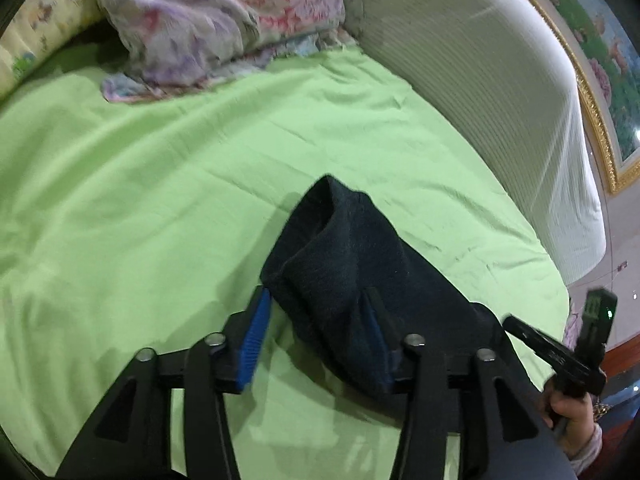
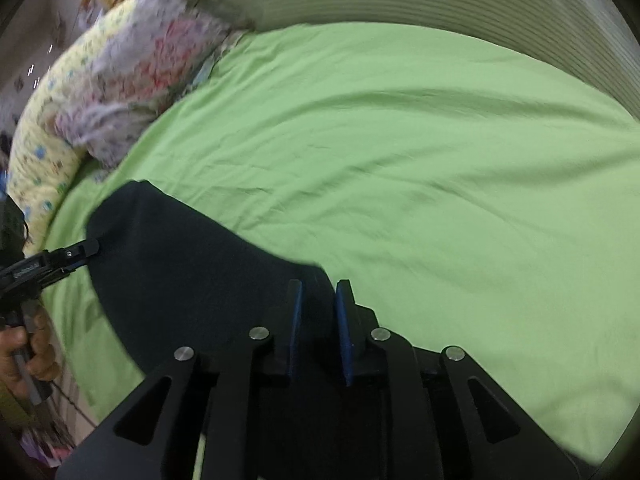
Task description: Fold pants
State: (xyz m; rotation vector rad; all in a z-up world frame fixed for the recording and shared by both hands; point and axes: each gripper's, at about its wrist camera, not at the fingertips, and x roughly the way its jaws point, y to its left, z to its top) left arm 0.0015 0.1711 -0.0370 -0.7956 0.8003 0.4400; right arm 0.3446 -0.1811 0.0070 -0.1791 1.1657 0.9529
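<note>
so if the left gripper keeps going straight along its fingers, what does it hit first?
The dark pants. The fabric already bunches between the left gripper fingers and rises ahead of them, so it would push into that fold first, then probably the green sheet beneath. Depth past the fold is unclear.

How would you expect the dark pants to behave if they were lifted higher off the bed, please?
The dark pants would probably droop: they already bunch in soft folds. The thick cloth likely grips well and will not slip on the green sheet.

The pants (image 1: 352, 264) are dark navy. The bed sheet (image 1: 160, 168) is light green. The pillow (image 1: 208, 12) has pink and purple flowers. The gripper pads (image 1: 253, 344) are blue, their frames black.
</note>
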